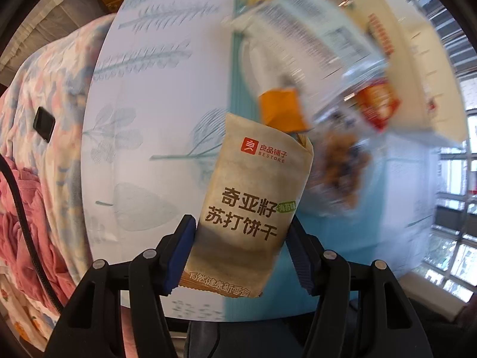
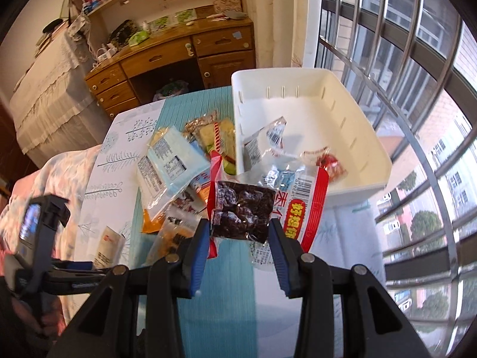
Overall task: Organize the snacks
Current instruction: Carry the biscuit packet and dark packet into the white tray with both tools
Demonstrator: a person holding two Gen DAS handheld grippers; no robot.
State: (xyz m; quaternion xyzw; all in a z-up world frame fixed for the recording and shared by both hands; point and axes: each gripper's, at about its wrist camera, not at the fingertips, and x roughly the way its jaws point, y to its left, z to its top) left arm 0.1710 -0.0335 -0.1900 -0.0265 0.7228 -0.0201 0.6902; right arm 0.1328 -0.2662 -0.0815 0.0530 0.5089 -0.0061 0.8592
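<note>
**Both tongs carrying light snack packets**

Left gripper (image 1: 241, 256) is clamped on a tan cracker packet (image 1: 253, 203), held mid-body above the table: light, crushable, slippery film. Right gripper (image 2: 240, 247) pinches a dark dried-fruit pouch (image 2: 243, 211) near the white bin (image 2: 351, 137), soft and crinkly.

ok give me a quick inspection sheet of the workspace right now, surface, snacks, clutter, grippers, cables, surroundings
surface: leaf-print white cloth with a ribbed teal mat on it
job's things: white plastic bin holds a few packets; loose snack pile lies on the mat beside it
clutter: black phone on the floral quilt
grippers: left gripper is shut on a beige soda-cracker packet; right gripper is shut on a clear packet of dark dried fruit
cables: black cord over pink fabric
surroundings: wooden desk, barred window
</note>
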